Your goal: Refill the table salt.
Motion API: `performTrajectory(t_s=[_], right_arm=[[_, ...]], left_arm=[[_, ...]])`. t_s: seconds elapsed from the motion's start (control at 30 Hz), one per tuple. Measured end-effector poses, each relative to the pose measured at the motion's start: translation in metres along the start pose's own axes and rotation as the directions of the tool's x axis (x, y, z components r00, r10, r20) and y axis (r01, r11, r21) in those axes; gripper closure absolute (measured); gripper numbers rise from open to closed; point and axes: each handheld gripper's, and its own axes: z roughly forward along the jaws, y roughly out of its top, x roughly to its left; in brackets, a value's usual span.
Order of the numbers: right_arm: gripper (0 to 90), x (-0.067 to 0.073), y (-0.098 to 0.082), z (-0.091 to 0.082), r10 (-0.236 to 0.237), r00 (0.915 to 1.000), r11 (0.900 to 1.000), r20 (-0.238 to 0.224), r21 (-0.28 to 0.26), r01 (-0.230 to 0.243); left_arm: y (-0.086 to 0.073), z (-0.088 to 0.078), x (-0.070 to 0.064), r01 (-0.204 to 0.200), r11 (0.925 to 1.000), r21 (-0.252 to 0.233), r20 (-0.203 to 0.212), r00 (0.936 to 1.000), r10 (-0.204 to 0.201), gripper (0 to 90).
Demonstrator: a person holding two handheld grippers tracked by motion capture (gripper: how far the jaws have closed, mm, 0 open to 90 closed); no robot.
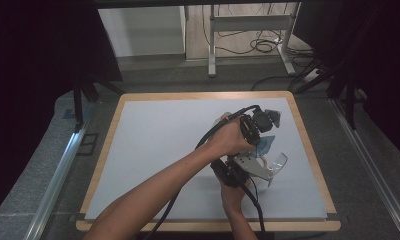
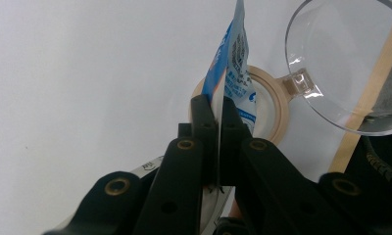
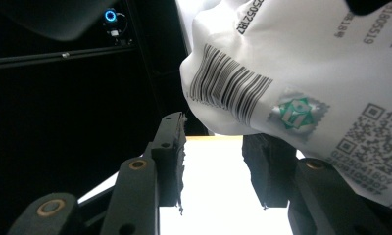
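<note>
The left tongs (image 2: 217, 105) pinch a blue-and-white plastic sachet (image 2: 235, 58) above a clear lidded container (image 2: 341, 63); the right tongs (image 3: 218, 147) gape partly beneath it, empty. A slack pinch could drop it.

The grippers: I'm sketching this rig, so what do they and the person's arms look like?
Both are black. The left gripper has flat black fingers on link bars with brass-coloured pivot pins. The right gripper is built alike. One carries a grey three-cornered plate. Black cables trail back. The forearms are bare, no sleeves.
</note>
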Motion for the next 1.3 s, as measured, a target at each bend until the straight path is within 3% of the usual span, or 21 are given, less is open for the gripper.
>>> performTrajectory(t_s=[0.5, 1.0, 1.3], right_arm=[[60.8, -0.001, -0.002, 0.000, -0.002, 1.0000, 1.000, 0.006, -0.004, 0.002], [60.7, -0.006, -0.008, 0.000, 0.006, 0.9999, 1.000, 0.011, -0.007, -0.006], [60.7, -0.006, -0.006, -0.001, 0.002, 1.0000, 1.000, 0.008, -0.015, -0.002]], left_arm=[[0.001, 0.002, 0.000, -0.004, 1.0000, 0.006, 0.003, 1.0000, 0.004, 90.0], [0.004, 0.015, 0.000, -0.004, 0.9998, 0.019, 0.016, 0.9999, 0.003, 90.0], [0.005, 0.012, -0.001, -0.006, 0.9998, 0.019, 0.013, 0.9999, 0.006, 89.9]])
